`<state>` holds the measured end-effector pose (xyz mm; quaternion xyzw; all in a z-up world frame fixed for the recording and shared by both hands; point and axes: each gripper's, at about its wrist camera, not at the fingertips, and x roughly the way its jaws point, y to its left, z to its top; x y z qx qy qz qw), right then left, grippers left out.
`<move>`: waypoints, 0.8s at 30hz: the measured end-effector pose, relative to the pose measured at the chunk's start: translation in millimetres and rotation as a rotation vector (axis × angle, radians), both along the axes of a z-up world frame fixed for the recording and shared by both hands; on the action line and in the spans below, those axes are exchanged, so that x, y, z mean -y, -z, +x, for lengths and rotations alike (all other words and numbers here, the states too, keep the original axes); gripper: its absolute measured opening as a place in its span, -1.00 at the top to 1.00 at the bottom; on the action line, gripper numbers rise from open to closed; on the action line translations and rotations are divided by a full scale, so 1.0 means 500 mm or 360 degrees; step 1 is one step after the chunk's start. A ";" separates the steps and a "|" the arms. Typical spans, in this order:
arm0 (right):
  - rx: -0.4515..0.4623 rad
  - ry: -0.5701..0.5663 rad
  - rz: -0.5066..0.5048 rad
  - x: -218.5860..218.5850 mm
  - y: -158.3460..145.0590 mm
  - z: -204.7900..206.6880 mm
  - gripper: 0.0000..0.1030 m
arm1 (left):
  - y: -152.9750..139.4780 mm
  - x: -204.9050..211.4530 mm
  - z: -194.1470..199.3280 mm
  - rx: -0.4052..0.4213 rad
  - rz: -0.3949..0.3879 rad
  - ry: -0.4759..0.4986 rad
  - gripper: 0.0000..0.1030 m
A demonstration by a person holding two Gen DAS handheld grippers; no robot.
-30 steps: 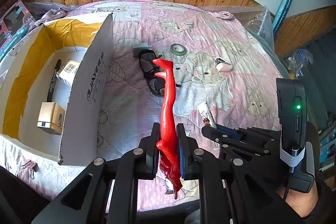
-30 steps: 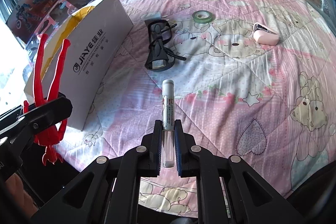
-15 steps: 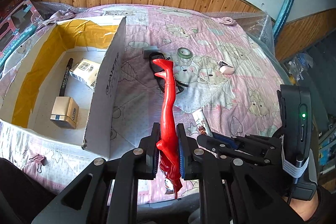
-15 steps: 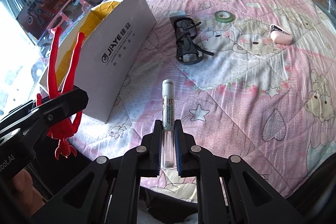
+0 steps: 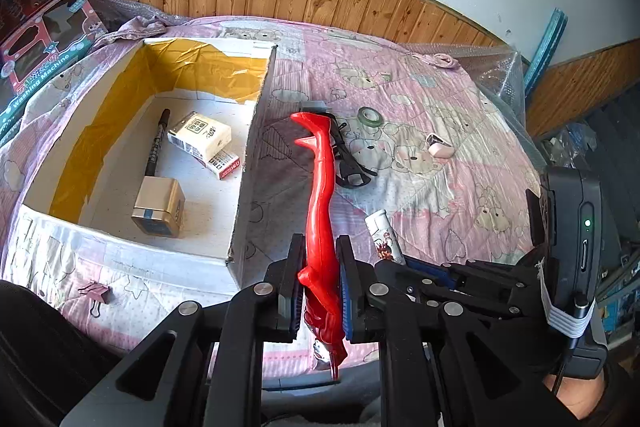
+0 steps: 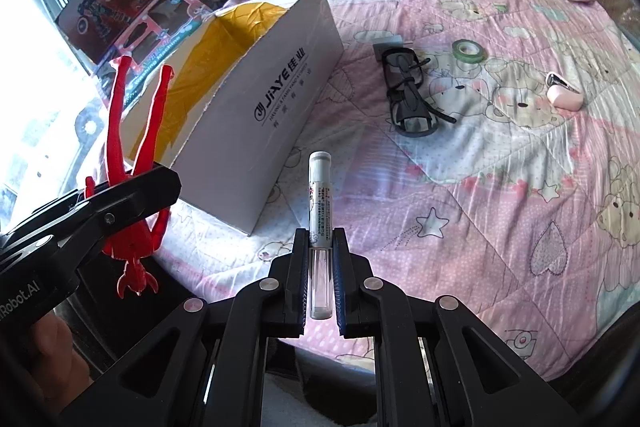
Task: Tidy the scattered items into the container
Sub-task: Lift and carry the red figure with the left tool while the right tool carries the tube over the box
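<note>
Jaws of your left gripper (image 5: 318,281) clamp red figure (image 5: 320,195), long axis pointing ahead; box (image 5: 256,163) opens ahead-left, nearer this hand. Right gripper (image 6: 320,267) pinches white tube (image 6: 319,211), box further left.

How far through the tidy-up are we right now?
Partway. Already in the cardboard box: a black marker, a cream carton and a small gold box. In hand: left gripper is shut on the red figure, right gripper on the white tube. Still on the bedspread: glasses, tape roll, pink case, grey plug, binder clip.
</note>
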<state>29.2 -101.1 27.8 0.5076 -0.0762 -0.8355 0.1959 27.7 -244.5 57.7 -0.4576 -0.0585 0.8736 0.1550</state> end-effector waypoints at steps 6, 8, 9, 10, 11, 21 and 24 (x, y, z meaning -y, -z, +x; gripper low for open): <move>-0.0027 -0.0036 -0.0018 0.025 -0.023 -0.001 0.79 | -0.016 0.032 0.003 -0.0013 0.0028 -0.0038 0.70; -0.0036 -0.0050 -0.0021 0.034 -0.030 -0.002 0.78 | -0.021 0.043 0.004 -0.0020 0.0038 -0.0049 0.70; -0.0040 -0.0058 -0.0021 0.038 -0.034 -0.001 0.78 | -0.024 0.048 0.003 -0.0024 0.0043 -0.0058 0.70; -0.0045 -0.0063 -0.0022 0.043 -0.038 -0.001 0.78 | -0.026 0.053 0.002 -0.0026 0.0049 -0.0062 0.70; -0.0049 -0.0070 -0.0022 0.048 -0.041 -0.001 0.78 | -0.029 0.058 0.002 -0.0029 0.0054 -0.0069 0.70; -0.0095 -0.0137 -0.0039 0.091 -0.078 -0.003 0.78 | -0.052 0.105 0.001 -0.0062 0.0086 -0.0134 0.70; -0.0120 -0.0161 -0.0039 0.106 -0.092 -0.005 0.78 | -0.061 0.116 0.000 -0.0079 0.0097 -0.0147 0.70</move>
